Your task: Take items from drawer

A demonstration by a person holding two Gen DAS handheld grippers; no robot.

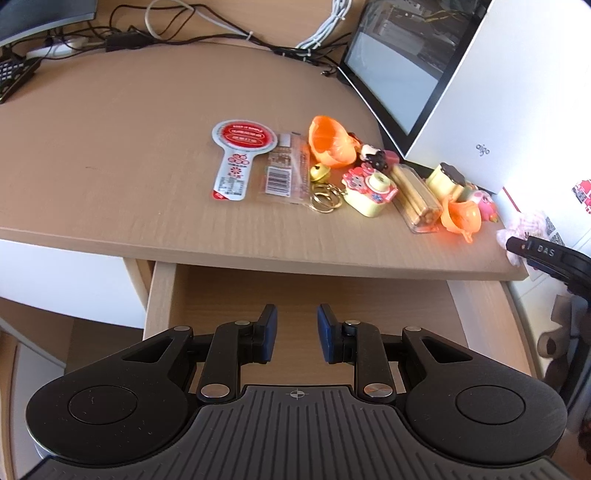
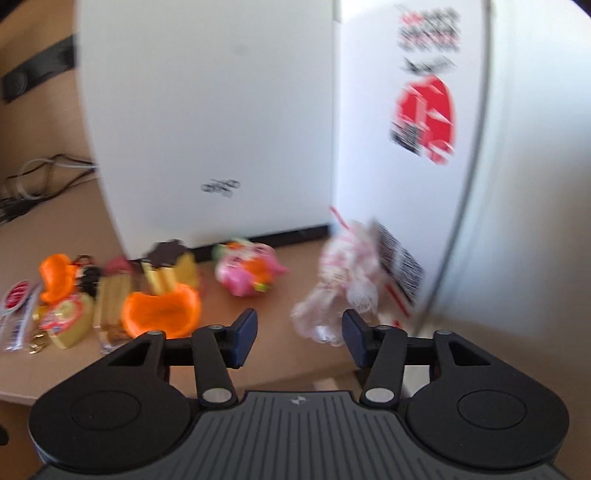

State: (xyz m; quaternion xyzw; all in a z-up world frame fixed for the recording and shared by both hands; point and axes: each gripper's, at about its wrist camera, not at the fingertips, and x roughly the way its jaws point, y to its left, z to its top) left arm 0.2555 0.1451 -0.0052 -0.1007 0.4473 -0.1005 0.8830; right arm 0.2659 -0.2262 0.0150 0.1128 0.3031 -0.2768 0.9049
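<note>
The drawer (image 1: 161, 295) stands pulled out under the desk top, and its visible wooden floor is bare. My left gripper (image 1: 296, 321) hangs over it, open, with nothing between the blue pads. Along the desk top lie a red-and-white packet (image 1: 236, 155), a snack bar (image 1: 284, 170), an orange capsule half (image 1: 330, 142), a toy camera (image 1: 371, 190) and a box of biscuit sticks (image 1: 415, 197). My right gripper (image 2: 299, 321) is open over the desk's front right corner. A crinkly pink-and-white wrapper (image 2: 343, 273) lies just ahead of its right finger, untouched by the pads.
A tall white box (image 2: 221, 122) stands at the back right of the desk, right behind the toys. A pink toy (image 2: 247, 273) and a second orange capsule half (image 2: 162, 308) lie before it. A monitor (image 1: 399, 70) and cables (image 1: 229, 33) fill the back.
</note>
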